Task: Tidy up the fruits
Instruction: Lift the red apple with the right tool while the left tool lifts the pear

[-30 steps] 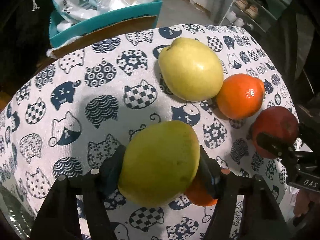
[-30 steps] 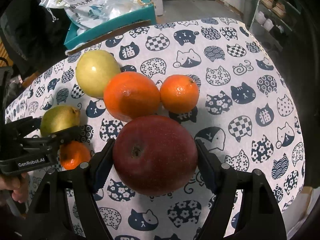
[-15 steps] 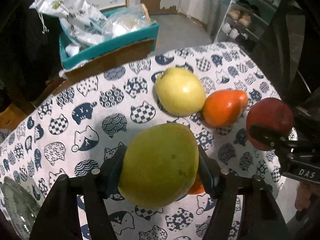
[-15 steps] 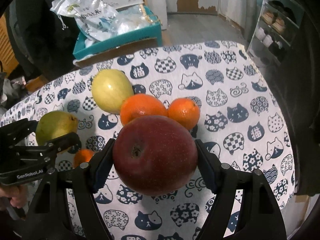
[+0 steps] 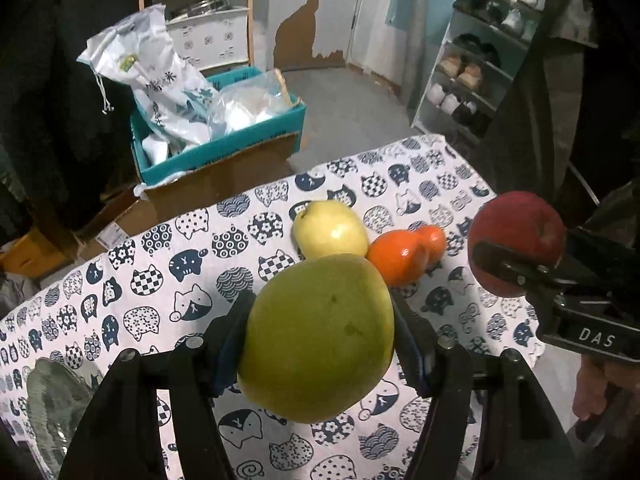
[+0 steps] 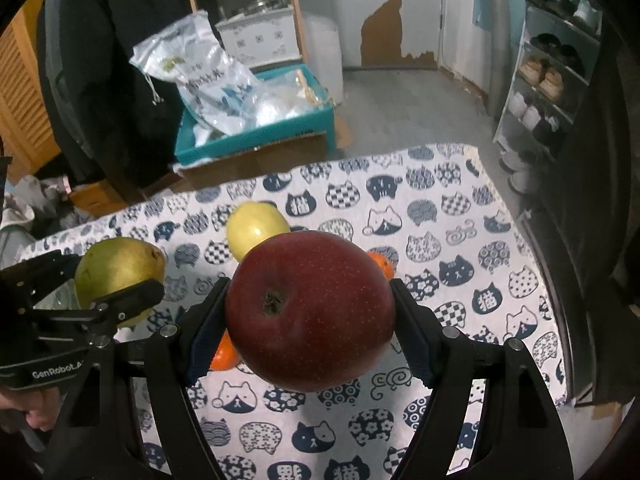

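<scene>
A green pear (image 5: 316, 320) sits between the pads of my left gripper (image 5: 320, 344), whose jaws are closing on it, above the cat-print tablecloth (image 5: 160, 280). My right gripper (image 6: 308, 314) is shut on a red apple (image 6: 310, 304), also held above the table. Each view shows the other gripper's fruit: the apple (image 5: 516, 240) at the right, the pear (image 6: 116, 268) at the left. On the cloth lie a yellow pear (image 5: 330, 230), a large orange (image 5: 396, 256) and a small orange (image 5: 434, 240). Another small orange (image 6: 226, 354) peeks from under the right gripper's left finger.
A glass bowl (image 5: 56, 400) sits at the table's near left corner. Beyond the far edge stands a teal box (image 5: 224, 144) holding plastic bags, on cardboard. A shoe rack (image 5: 480, 80) stands at the right. A hand (image 5: 592, 392) holds the right gripper.
Both grippers have risen with their fruit, and the table and the fruit on it look farther below. More of the room shows beyond the table.
</scene>
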`<state>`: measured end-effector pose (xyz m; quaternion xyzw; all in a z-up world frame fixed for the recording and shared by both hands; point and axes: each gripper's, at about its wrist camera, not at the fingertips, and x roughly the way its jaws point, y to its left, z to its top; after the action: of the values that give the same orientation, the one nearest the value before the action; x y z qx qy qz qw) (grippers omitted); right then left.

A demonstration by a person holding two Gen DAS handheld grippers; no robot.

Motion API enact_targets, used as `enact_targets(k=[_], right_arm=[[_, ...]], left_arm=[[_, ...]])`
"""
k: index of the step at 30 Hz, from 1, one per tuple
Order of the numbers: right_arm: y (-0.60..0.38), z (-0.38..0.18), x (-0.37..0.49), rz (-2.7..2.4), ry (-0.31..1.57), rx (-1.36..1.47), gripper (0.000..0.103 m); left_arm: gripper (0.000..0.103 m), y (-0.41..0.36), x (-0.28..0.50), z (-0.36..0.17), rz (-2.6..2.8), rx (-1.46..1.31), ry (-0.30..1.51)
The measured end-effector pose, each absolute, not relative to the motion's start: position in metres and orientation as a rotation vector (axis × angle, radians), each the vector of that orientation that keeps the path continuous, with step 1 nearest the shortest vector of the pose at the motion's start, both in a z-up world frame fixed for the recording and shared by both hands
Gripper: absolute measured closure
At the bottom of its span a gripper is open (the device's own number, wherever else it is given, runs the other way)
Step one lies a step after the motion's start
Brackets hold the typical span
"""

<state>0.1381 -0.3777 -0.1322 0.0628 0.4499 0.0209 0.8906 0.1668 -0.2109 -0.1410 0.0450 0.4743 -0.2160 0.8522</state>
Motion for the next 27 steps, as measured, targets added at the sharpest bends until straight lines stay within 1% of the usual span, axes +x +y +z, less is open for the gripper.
enact_targets(k=[7,27], right_arm=[[-0.376,-0.109,0.129,0.054,0.88,0.131,0.027],[-0.359,-0.054,0.103,0.099,0.738,0.1,0.027]], left_arm=[[0.037,-0.205,0.155,-0.12,-0.467,0.072,0.965],[0.037,-0.18,0.114,-0.054,-0.473,0.077,0.78]])
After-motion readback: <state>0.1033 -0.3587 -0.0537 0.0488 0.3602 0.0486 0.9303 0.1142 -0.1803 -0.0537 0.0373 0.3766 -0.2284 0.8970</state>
